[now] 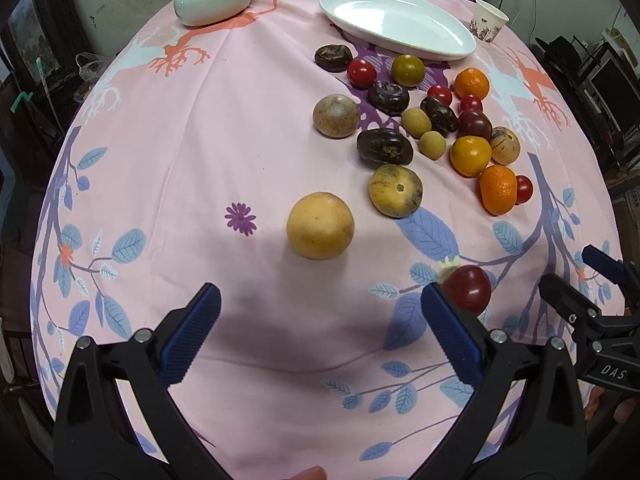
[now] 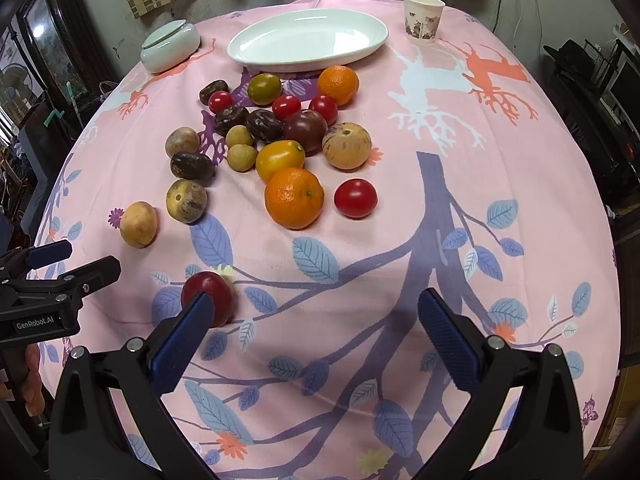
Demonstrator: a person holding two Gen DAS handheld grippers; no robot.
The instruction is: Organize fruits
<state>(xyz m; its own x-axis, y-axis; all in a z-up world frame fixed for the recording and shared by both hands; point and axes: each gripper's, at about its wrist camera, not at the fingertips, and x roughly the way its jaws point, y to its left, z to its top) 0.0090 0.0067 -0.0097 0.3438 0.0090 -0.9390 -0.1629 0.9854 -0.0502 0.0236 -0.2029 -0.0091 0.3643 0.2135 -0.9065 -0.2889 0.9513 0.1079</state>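
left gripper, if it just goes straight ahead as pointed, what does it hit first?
Likely the yellow round fruit: it sits just ahead of the open left gripper, roughly centred between its fingers, with only bare tablecloth between. Depth is uncertain; the gripper may be above it.

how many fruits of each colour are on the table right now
orange fruits: 3
red fruits: 5
dark purple fruit: 1
green fruit: 1
dark brown fruits: 4
tan fruits: 6
total: 20
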